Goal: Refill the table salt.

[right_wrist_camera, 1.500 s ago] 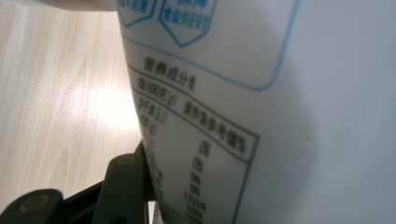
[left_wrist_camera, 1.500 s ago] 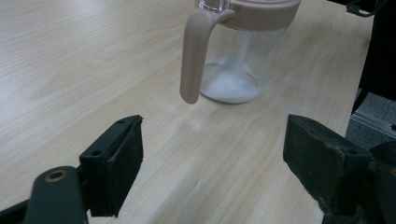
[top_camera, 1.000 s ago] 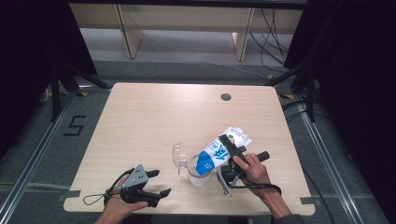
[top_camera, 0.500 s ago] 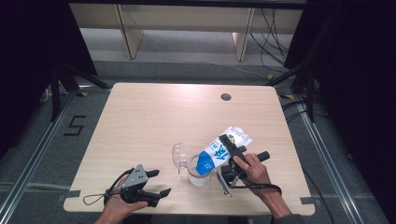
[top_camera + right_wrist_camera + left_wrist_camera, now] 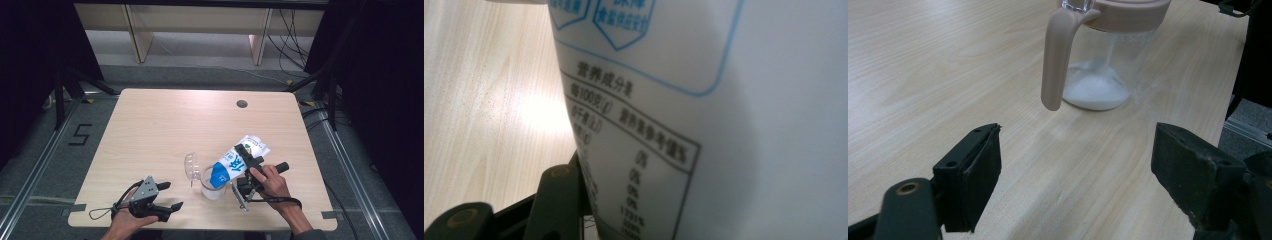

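Your right hand-held gripper (image 5: 246, 162) has its jaws squeezed on a white and blue bag (image 5: 239, 160); it holds the bag tipped, with the blue end down over the clear jug (image 5: 212, 182) near the front of the desk (image 5: 165, 125). In the right gripper view the bag (image 5: 704, 115) sits very close, with blue print on it, and one black jaw presses its side; the other jaw is hidden behind the bag, so the grip looks firm but you see just half of it.

Your left hand-held gripper (image 5: 165, 200) rests on the desk at the front left, well apart from the jug; its jaws stand wide open with nothing between them. In the left gripper view the jug (image 5: 1098, 65) stands upright just ahead of the open hand-held gripper (image 5: 1075, 165); it has a beige handle (image 5: 1055, 60) and a beige rim.

Some white powder (image 5: 1095, 92) (maybe salt or sugar, it is hard to tell) already lies in the bottom of the jug; it is a small heap, so the jug is far from full. The clear lid (image 5: 191, 166) is flipped up at the jug's left side.

So the pouring has begun, I think, but most of it is left; after that the bag must be set down upright.
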